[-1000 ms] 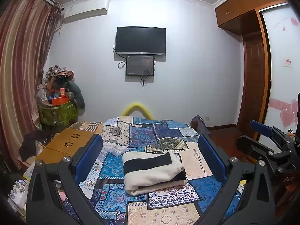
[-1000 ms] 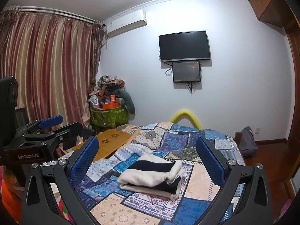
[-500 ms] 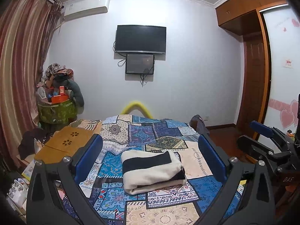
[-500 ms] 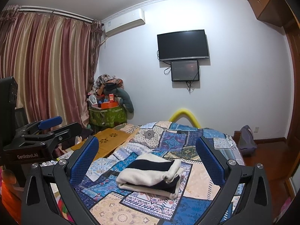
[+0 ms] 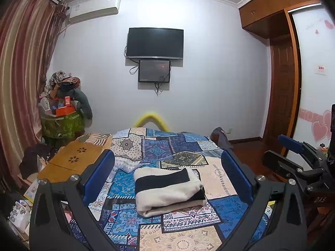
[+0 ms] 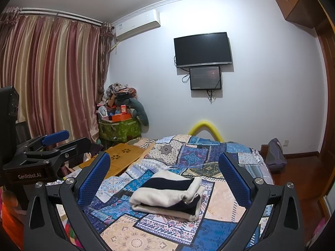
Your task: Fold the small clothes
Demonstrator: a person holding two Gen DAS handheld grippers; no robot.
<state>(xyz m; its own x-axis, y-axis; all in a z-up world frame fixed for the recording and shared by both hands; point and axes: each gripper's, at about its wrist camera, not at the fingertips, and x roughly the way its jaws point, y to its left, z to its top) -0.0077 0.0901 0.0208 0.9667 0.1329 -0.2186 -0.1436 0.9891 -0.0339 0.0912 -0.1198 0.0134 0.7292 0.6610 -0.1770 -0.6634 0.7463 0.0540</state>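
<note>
Both tongs, the left gripper (image 5: 167, 175) and right gripper (image 6: 164, 179), are released above the folded cream-and-black garment (image 5: 168, 189); only pressing its loose edges flat on the patchwork quilt (image 5: 188, 146) seems needed.

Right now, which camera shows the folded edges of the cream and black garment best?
The right wrist view: the folded garment shows its stacked layers at the right end. The left wrist view shows mostly its top and black stripe.
</note>
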